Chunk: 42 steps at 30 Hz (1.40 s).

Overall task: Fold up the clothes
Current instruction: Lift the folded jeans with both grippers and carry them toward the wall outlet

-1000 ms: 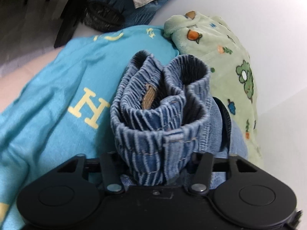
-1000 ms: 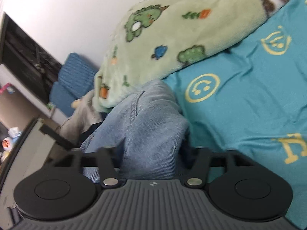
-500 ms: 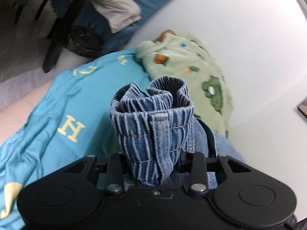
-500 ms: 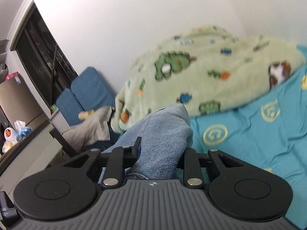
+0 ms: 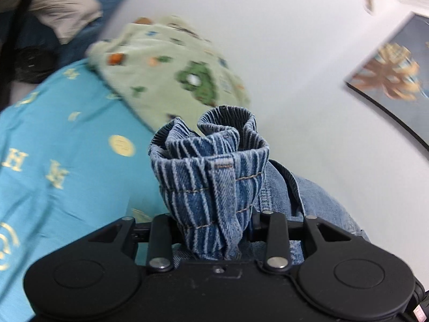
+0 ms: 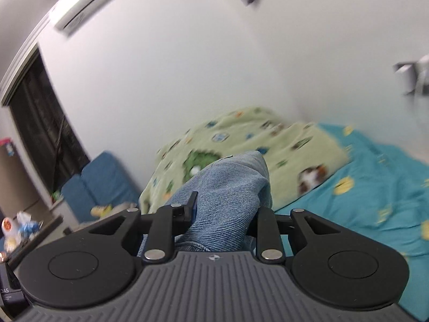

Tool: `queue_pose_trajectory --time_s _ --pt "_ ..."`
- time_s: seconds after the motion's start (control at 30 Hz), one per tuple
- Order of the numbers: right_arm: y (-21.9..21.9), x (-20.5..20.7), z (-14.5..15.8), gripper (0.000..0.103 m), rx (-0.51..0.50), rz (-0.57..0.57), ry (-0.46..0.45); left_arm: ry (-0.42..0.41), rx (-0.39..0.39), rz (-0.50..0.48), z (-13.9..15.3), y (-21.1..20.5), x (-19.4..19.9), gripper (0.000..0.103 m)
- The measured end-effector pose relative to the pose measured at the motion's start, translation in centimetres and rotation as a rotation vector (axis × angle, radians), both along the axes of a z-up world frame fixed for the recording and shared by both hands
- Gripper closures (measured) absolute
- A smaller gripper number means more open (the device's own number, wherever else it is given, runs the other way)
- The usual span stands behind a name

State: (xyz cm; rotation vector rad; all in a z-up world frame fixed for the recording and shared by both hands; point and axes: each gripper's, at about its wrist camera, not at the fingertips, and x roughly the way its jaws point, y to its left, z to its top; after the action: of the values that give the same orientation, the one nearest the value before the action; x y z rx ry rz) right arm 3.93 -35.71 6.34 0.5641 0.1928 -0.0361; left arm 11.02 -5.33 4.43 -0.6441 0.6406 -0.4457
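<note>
Two grippers, one pair of jeans held off the bed

Both jaws are pinched on denim. The left gripper (image 5: 214, 230) grips the jeans (image 5: 211, 177) at the waistband: a gathered, ribbed band of dark blue with pale stripes, bunched into a soft rosette that stands up between the black arms, a flat belt loop and tan stitching across its front. The jaws sit fairly narrow, pressed on that bunch. Paler denim with a stitched seam falls away to the right behind it.

The right gripper (image 6: 222, 214) clamps a rounded fold of lighter, twill-woven denim (image 6: 230, 187), which rises in a smooth hump between closely set jaws.

Each gripper points slightly downward, toward the far wall (image 6: 187, 67), with the jeans above the bed. Below lies a teal sheet (image 5: 53, 161), lightly creased and printed with yellow letters and round emblems. A fleecy, pale green blanket (image 6: 241, 139) with cartoon animals is heaped against the white wall. A blue sofa (image 6: 102, 182) stands at left in the right wrist view, and a framed picture (image 5: 396, 80) hangs on the wall.
</note>
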Motion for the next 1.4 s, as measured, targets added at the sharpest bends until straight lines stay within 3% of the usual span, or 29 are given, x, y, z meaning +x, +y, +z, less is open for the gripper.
queue_pose_trajectory --time_s 0.27,0.53,0.83,1.13,1.4 --pt "-7.8 -9.4 2.6 0.078 -0.043 -0.182 -0.011 -0.033 -0.003 -0.221 0.9 -11.5 -2.3 0.071" --pt "-15.3 -18.2 0.9 0.077 -0.059 -0.357 -0.048 -0.095 -0.005 -0.447 -0.8 -22.6 -3.6 0.071" --pt "-20.6 -24.0 -4.6 0.077 -0.085 -0.548 -0.027 -0.187 0.098 -0.67 -4.5 -33.3 -4.2 0.071" --pt "-21.6 -26.5 -11.3 0.078 -0.121 -0.693 0.012 -0.285 0.169 -0.812 -10.4 -39.3 -4.8 0.07" --pt "-22.8 -25.4 -17.2 0.078 -0.117 -0.716 0.185 -0.276 0.257 -0.877 -16.2 -42.4 -4.9 0.07"
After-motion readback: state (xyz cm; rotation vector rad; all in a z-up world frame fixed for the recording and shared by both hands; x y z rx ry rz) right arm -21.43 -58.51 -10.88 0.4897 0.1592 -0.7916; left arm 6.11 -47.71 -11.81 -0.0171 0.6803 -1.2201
